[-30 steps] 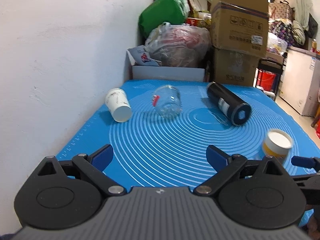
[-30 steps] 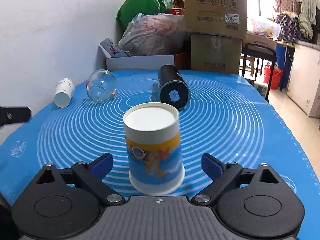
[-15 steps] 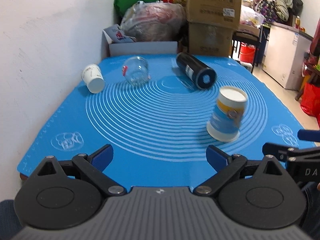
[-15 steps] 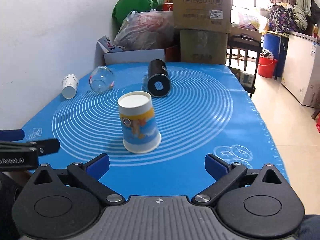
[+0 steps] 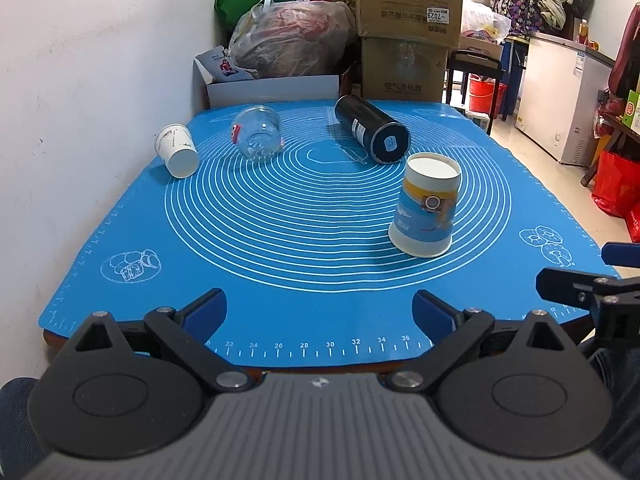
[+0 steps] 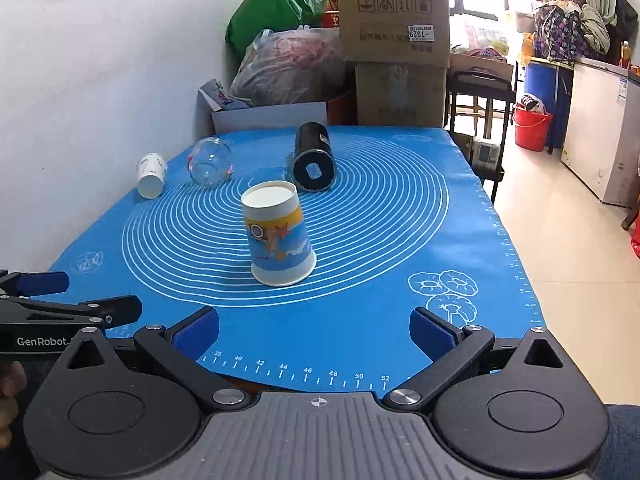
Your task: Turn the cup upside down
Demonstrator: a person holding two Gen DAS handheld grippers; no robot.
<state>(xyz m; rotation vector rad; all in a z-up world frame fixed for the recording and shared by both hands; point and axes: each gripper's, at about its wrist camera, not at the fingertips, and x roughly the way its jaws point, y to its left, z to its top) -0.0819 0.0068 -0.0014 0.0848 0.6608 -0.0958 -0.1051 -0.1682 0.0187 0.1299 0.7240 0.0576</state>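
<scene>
So, left to right across the mat (image 5: 304, 312):

- White cup (image 5: 177, 151) lies on its side at the far left, close to the wall (image 5: 80, 80), bottom end facing the cameras.
- Glass jar (image 5: 256, 132) lies on its side just right of it, apart from it.
- Black bottle (image 5: 372, 129) lies on its side further right, near the mat's far edge, round end toward the cameras.
- Cup (image 5: 428, 206), the printed blue and yellow one, stands upside down on the mat: wide rim down, white base up. It sits just in front of the bottle; whether they touch, can't tell.
- Left gripper (image 5: 320, 314): jaws spread wide, nothing between them, hanging over the mat's near edge. The cup is ahead of it and off to the right, well apart, roughly in line with its right finger.
- Right gripper (image 6: 314, 330): jaws likewise spread wide, gripping nothing, also at the near edge. The cup (image 6: 278, 238) is ahead of it and slightly left of centre, well clear of both blue pads (image 6: 196, 332).
- Each gripper shows in the other's view: the right one at the right edge of the left view (image 5: 592, 284), the left one at the left edge of the right view (image 6: 60, 300). So they sit side by side, cup out in front between them.
- Background behind the mat: bags (image 5: 292, 36) and stacked boxes (image 5: 408, 28).
</scene>
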